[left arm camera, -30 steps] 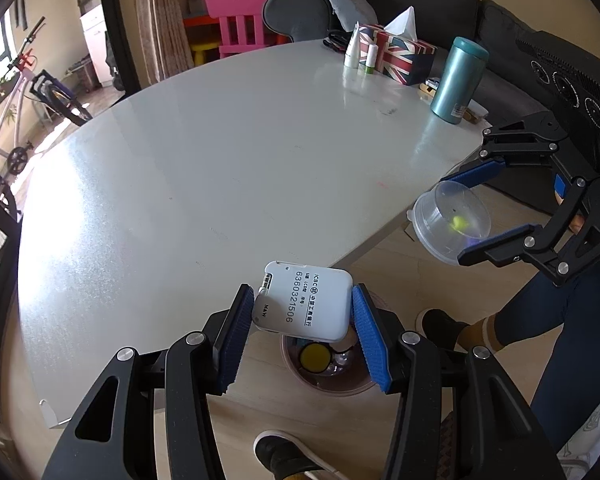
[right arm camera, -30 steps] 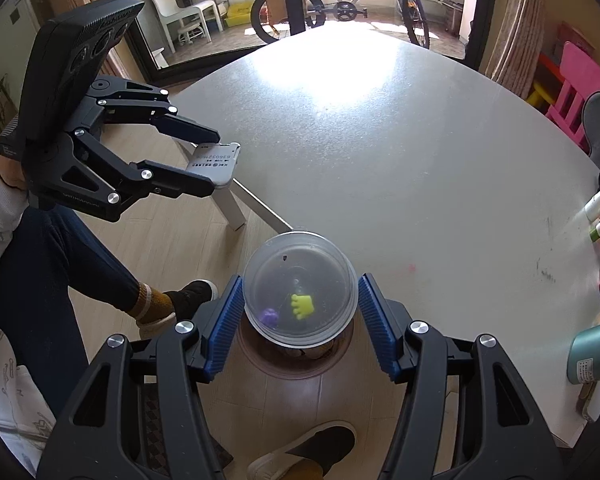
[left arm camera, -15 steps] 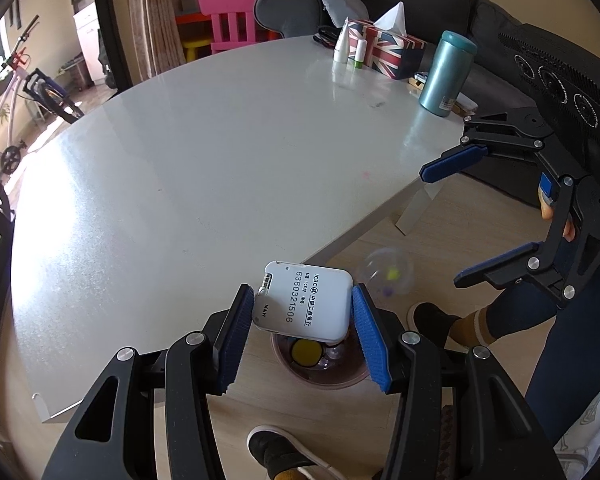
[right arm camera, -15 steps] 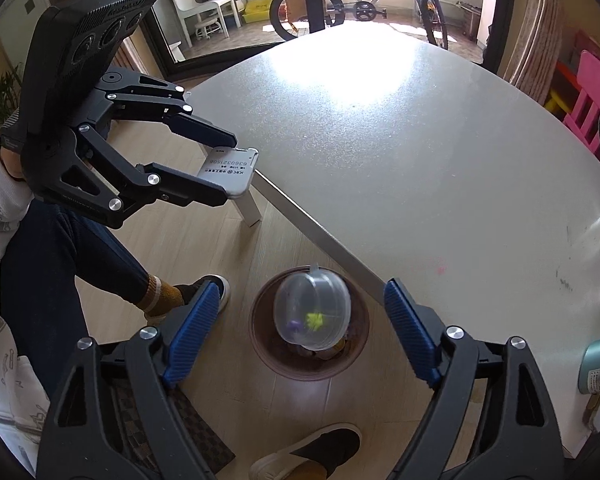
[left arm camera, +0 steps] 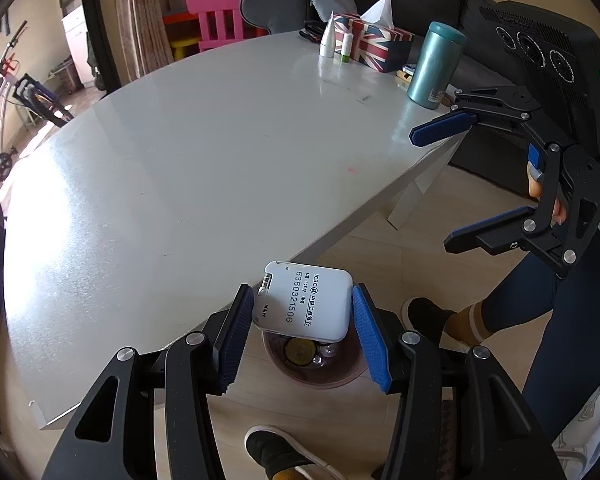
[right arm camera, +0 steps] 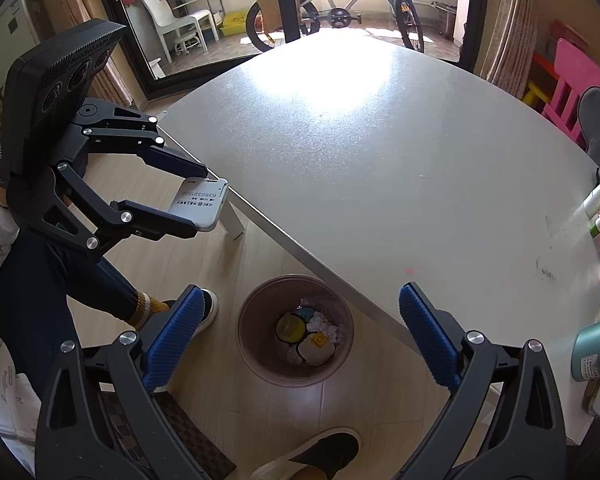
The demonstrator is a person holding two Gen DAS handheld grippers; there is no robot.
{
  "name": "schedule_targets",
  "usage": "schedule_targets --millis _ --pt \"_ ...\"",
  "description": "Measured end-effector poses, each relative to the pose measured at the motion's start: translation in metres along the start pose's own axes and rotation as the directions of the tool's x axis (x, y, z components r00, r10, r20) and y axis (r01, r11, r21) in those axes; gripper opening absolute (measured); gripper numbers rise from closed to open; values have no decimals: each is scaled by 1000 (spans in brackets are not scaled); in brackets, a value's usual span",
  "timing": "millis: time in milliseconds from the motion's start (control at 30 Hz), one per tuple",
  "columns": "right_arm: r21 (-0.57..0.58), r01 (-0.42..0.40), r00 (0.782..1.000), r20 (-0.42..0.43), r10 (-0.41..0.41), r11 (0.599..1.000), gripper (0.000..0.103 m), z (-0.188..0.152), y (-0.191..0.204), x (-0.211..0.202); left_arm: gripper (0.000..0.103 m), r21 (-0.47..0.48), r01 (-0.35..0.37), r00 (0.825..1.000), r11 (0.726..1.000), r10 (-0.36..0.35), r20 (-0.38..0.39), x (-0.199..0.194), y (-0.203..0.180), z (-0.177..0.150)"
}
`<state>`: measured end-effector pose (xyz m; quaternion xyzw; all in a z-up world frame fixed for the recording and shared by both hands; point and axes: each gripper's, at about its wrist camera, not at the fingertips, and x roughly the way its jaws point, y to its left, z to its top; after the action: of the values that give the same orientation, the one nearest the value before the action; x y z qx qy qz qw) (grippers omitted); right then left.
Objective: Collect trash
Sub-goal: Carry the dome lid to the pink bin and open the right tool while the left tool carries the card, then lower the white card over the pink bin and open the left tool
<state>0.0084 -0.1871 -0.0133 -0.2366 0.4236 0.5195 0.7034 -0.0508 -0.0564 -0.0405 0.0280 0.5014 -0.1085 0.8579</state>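
Note:
My left gripper (left arm camera: 300,326) is shut on a small white card-like device (left arm camera: 304,306) printed with numbers, held above a round pinkish trash bin (left arm camera: 312,364) on the floor. The same device (right arm camera: 199,206) shows in the right wrist view, held by the left gripper (right arm camera: 198,200) beside the table edge. My right gripper (right arm camera: 296,336) is open wide and empty, directly over the bin (right arm camera: 295,330), which holds several pieces of trash, among them a clear capsule (right arm camera: 294,354). The right gripper (left arm camera: 448,186) also shows open in the left wrist view.
A large white table (left arm camera: 204,160) carries a teal tumbler (left arm camera: 434,66), a Union Jack tissue box (left arm camera: 374,46) and small bottles (left arm camera: 328,36) at its far corner. The person's shoes (right arm camera: 316,456) stand beside the bin. A pink chair (left arm camera: 220,12) and a bicycle (right arm camera: 332,8) stand beyond.
My right gripper opened and let go of the clear plastic capsule, which fell into the bin. My left gripper kept its hold on the white device and barely moved.

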Motion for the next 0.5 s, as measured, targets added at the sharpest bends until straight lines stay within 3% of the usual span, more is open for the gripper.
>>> schedule_targets --millis 500 --pt "78 63 996 57 -67 995 97 -4 -21 -20 50 52 33 999 998 -31 -32 16 -21 6"
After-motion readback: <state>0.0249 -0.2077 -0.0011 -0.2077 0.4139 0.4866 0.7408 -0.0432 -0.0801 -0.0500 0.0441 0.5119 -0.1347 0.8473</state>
